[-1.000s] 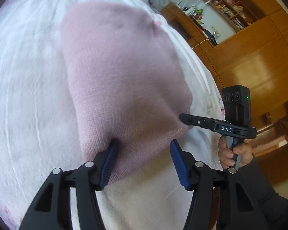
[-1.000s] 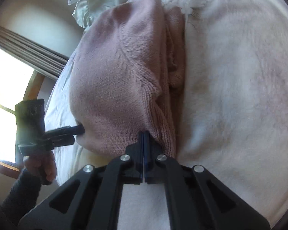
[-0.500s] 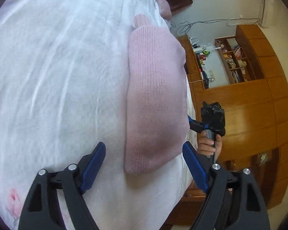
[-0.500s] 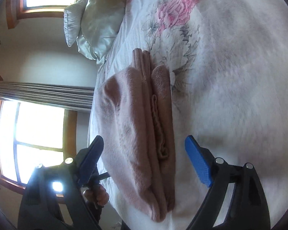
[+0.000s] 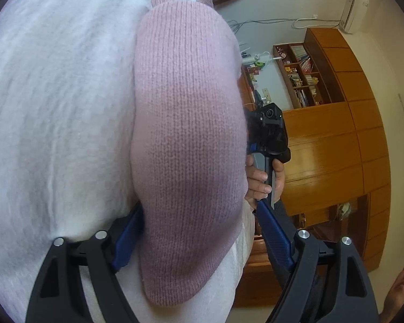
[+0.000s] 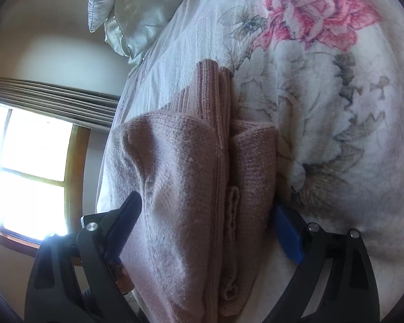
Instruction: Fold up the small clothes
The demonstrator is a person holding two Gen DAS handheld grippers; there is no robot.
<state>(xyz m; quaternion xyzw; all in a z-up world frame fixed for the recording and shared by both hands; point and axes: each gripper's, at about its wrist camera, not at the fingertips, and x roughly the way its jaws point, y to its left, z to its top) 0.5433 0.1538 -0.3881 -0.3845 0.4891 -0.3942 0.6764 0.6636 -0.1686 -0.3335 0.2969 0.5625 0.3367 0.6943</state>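
Observation:
A pink knitted sweater [image 5: 185,140] lies folded into a thick bundle on the white bedspread [image 5: 54,107]. My left gripper [image 5: 199,231] is open, one blue-padded finger on each side of the bundle's near end. From the opposite end, my right gripper [image 6: 206,223] is also open and straddles the sweater [image 6: 191,188], whose stacked folds and ribbed hem face that camera. In the left wrist view the right gripper's body [image 5: 269,132] and the hand [image 5: 261,180] holding it show just past the sweater's far edge.
The bedspread carries a large pink rose print [image 6: 317,18] beyond the sweater. A pale satin pillow [image 6: 137,13] lies at the bed's head, with a bright window [image 6: 32,172] beside it. Wooden cabinets and shelves [image 5: 336,134] stand past the bed's edge.
The right gripper let go of the sweater's edge and opened. Both grippers drew back, then closed in from opposite ends until their open fingers straddle the folded bundle.

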